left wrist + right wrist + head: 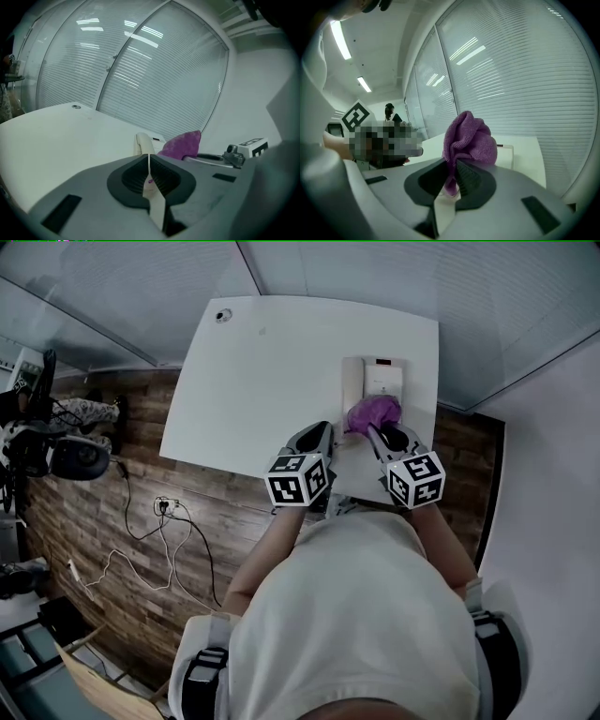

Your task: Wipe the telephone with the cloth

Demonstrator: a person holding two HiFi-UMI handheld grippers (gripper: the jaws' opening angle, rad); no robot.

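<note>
A white telephone [373, 381] lies near the right edge of the white table [262, 381]. Over its near end hangs a bunched purple cloth [373, 413], pinched by my right gripper [374, 432]. In the right gripper view the cloth [468, 138] stands up out of the shut jaws of the right gripper [452, 177], and part of the telephone [507, 152] shows behind it. My left gripper [326, 430] hovers just left of the cloth, shut and empty. In the left gripper view the left gripper [149, 163] points at the handset [142, 142] and the cloth [182, 144].
A small round fitting [223, 316] sits at the table's far left corner. Slatted glass walls [525, 306] close the far and right sides. Cables and a power strip [167, 507] lie on the wooden floor at the left, beside dark equipment [56, 451].
</note>
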